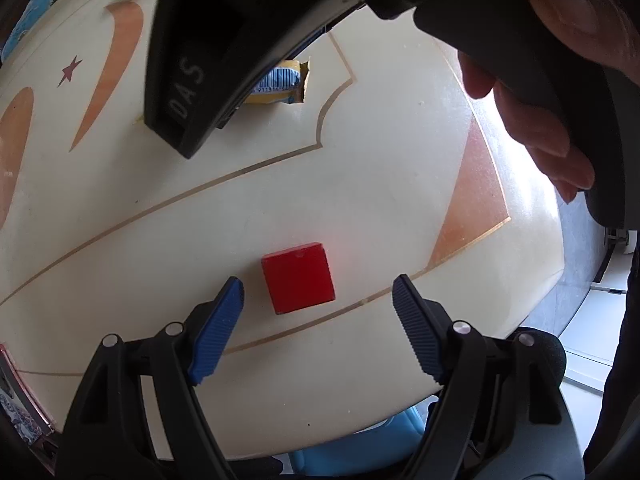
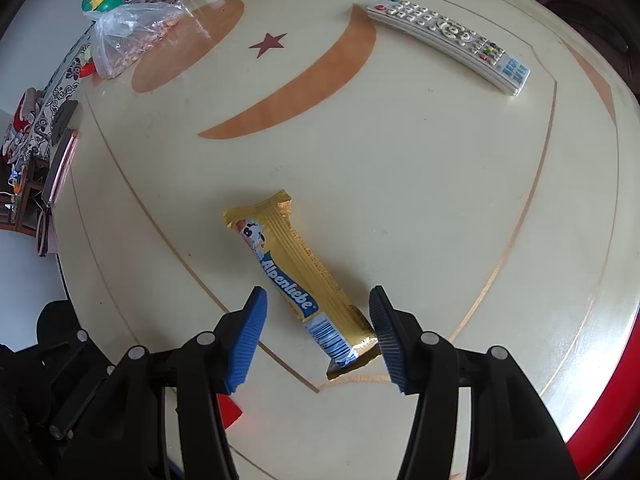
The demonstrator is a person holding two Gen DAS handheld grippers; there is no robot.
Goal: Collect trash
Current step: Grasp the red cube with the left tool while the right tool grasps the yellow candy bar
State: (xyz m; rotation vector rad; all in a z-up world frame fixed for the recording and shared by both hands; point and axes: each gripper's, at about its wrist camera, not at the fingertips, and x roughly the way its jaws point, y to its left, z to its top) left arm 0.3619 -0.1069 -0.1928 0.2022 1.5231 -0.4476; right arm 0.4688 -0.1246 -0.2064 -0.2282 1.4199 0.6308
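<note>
Gold foil candy wrapper (image 2: 298, 276) lies flat on the cream table (image 2: 420, 184), seen whole only in the right wrist view. Its long axis runs diagonally, the cow-printed end toward the table's middle and the barcode end toward the camera. That near end sits between the blue pads of the right gripper (image 2: 318, 336). The jaws stand apart; the right-hand pad (image 2: 390, 344) is at the wrapper's edge, though contact cannot be confirmed, and the other pad is clear of it. Nothing is grasped.

The left wrist view shows only the wrapper's barcode end (image 1: 282, 82), the rest hidden behind the right gripper's black body. It alone shows the red block (image 1: 298, 276) in full, lying on the table between and just beyond the fingertips of the left gripper (image 1: 318, 300), whose jaws are spread and touch nothing. A hand (image 1: 560, 80) grips the right tool's handle.

The right wrist view alone shows a white remote (image 2: 448, 44) and a plastic bag (image 2: 124, 36) at the far side.
</note>
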